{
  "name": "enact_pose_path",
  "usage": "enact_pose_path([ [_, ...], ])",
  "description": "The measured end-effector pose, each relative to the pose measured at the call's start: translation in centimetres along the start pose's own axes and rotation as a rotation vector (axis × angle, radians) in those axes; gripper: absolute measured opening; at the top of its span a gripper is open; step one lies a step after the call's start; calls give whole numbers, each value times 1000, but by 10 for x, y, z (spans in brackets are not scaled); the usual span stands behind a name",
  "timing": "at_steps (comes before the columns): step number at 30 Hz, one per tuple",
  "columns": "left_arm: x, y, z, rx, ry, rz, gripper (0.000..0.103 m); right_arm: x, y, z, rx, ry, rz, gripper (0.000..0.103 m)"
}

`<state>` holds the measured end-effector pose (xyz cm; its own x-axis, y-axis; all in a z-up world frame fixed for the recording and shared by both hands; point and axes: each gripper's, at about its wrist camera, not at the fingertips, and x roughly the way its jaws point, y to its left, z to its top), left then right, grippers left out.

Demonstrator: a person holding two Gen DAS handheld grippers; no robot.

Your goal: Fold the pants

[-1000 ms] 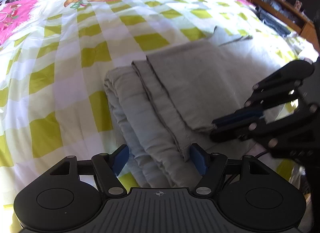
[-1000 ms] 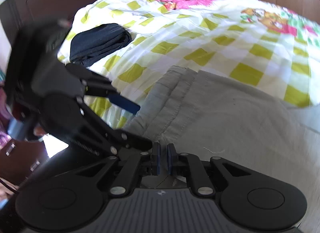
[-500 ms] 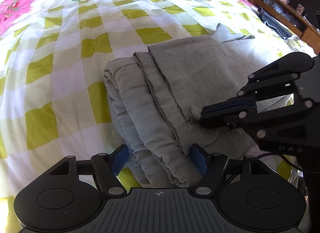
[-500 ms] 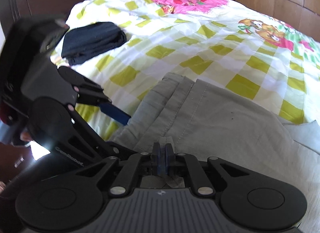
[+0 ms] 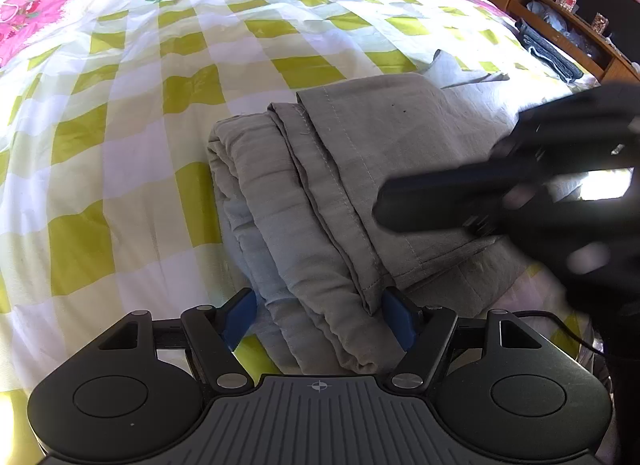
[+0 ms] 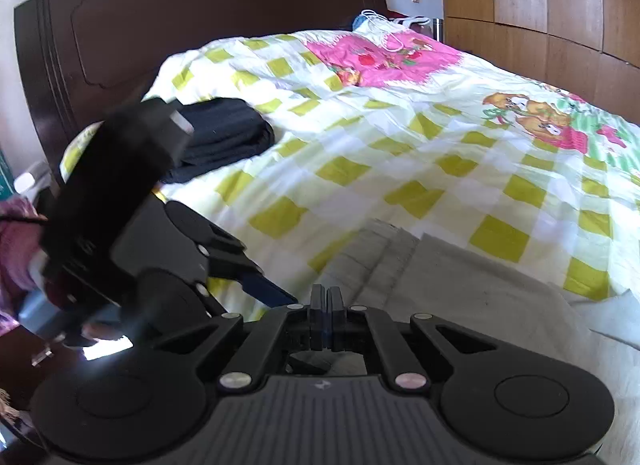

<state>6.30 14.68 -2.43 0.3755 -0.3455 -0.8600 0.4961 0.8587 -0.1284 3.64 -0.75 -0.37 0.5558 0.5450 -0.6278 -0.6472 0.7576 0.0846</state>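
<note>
The grey pants [image 5: 320,193] lie folded in layers on the checked bed; they also show in the right wrist view [image 6: 460,285]. My left gripper [image 5: 318,319] is open, its blue pads on either side of the near end of the folded stack. My right gripper [image 6: 327,317] is shut with nothing seen between its pads, raised above the pants' edge. In the left wrist view it [image 5: 384,205] is a blurred black shape over the right side of the pants.
The bed has a yellow-and-white checked cover [image 5: 140,105] with pink cartoon prints. A folded dark garment [image 6: 228,137] lies near the brown headboard [image 6: 200,13]. A wooden shelf unit [image 5: 560,25] stands right of the bed. Wooden wardrobes [image 6: 560,5] line the far side.
My right gripper has let go of the pants' top layer, lifted and tilted upward. The top layer now lies flat on the stack. My left gripper has stayed open in place.
</note>
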Motion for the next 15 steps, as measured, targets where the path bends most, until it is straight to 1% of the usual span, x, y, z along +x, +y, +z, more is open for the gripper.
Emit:
enact_pose_path([
  [3,-1,0,-1,-1,-4,-1,70,-1,-11,2,-20,-16,-86,19],
  [4,-2,1,-1,-2,-6,1,70,0,-17,7,-20,-25,-97,20],
  [6,-11,2,-2,-5,-25,13,70,7,-35,20,-46,-28,-101,32],
  [8,-25,3,-2,-12,-58,22,70,14,-49,31,-102,-40,-109,38],
  [9,-34,3,-1,-21,-80,23,70,19,-56,36,-135,-35,-113,38],
  [10,-43,2,0,-27,-105,20,70,24,-64,40,-159,-21,-100,39],
  [12,-53,-3,4,-35,-143,-4,70,36,-79,46,-187,44,-32,39],
  [13,-54,-6,6,-43,-155,-27,70,42,-85,48,-196,78,5,39],
  [15,-50,-14,10,-50,-165,-62,70,49,-92,47,-204,121,51,38],
])
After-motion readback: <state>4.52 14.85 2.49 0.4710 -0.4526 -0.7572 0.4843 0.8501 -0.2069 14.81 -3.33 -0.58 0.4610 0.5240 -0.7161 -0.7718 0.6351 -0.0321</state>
